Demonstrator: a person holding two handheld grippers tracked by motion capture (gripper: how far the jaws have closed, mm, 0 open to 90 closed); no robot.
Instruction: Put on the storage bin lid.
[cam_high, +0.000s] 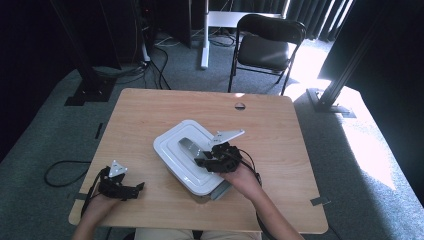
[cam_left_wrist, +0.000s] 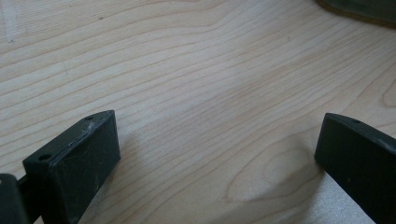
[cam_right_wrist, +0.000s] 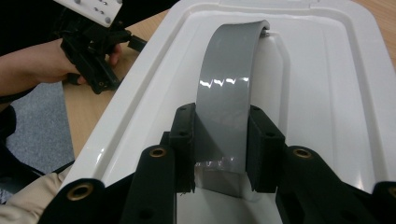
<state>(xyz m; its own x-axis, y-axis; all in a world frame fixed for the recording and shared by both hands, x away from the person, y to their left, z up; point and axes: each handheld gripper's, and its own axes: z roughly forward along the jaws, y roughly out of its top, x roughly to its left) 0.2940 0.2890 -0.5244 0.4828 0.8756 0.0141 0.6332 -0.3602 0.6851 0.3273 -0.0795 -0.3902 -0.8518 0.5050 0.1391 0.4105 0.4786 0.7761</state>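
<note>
Here we see a white plastic box (cam_high: 186, 161) sitting mid-table on the wooden table (cam_high: 150, 110), its glossy lid (cam_right_wrist: 327, 84) recessed and crossed by an arched grey handle (cam_right_wrist: 229, 93). Our right gripper (cam_right_wrist: 220, 149) pinches that handle, both pads pressed against its sides. Our left gripper (cam_left_wrist: 217, 154) rests well apart near the table's front edge, jaws spread wide over bare wood.

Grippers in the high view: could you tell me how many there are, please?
2. The left gripper rests open on the table near its left corner; the right gripper clamps the grey handle on the white lid.
</note>
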